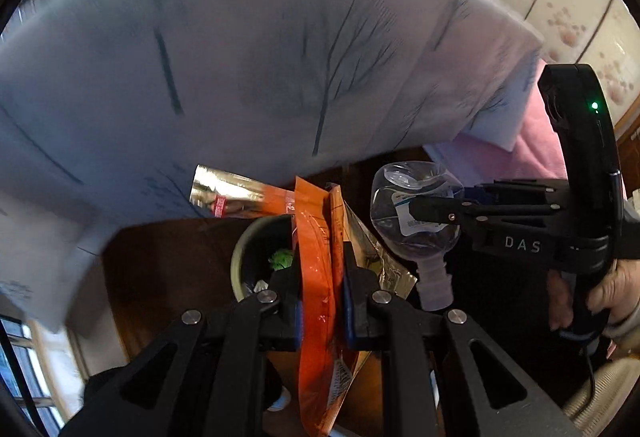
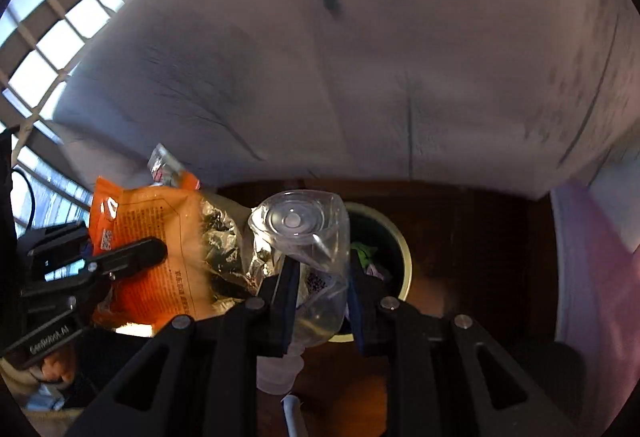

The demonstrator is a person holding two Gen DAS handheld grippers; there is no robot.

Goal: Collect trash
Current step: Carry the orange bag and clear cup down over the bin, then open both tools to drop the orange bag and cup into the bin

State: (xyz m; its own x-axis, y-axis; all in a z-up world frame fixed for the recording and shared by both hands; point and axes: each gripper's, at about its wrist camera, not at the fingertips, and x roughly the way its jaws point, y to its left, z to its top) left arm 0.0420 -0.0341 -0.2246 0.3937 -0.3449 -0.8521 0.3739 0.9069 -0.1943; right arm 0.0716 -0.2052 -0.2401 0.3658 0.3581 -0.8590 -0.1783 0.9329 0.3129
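Trash in both grips looked featherweight. The orange snack wrapper [image 1: 316,257] was thin foil-lined film, limp and slick, and it was best pinched flat across its doubled body, as the left gripper [image 1: 320,301] had it, jaws clamped together on the film. The clear plastic bottle [image 2: 304,257], seemingly empty, was crushable and smooth; the right gripper [image 2: 320,301] was clamped across its labelled waist, neck pointing back toward the camera, walls dented inward. Both pieces hung just above the round bin [image 2: 404,257], pale-rimmed and dark inside, with green scraps already in it. It stood on the dark wooden floor [image 2: 460,237] beside a bed draped in a pale tree-printed sheet [image 1: 260,57]. Released there, I judged, either would drop in easily.
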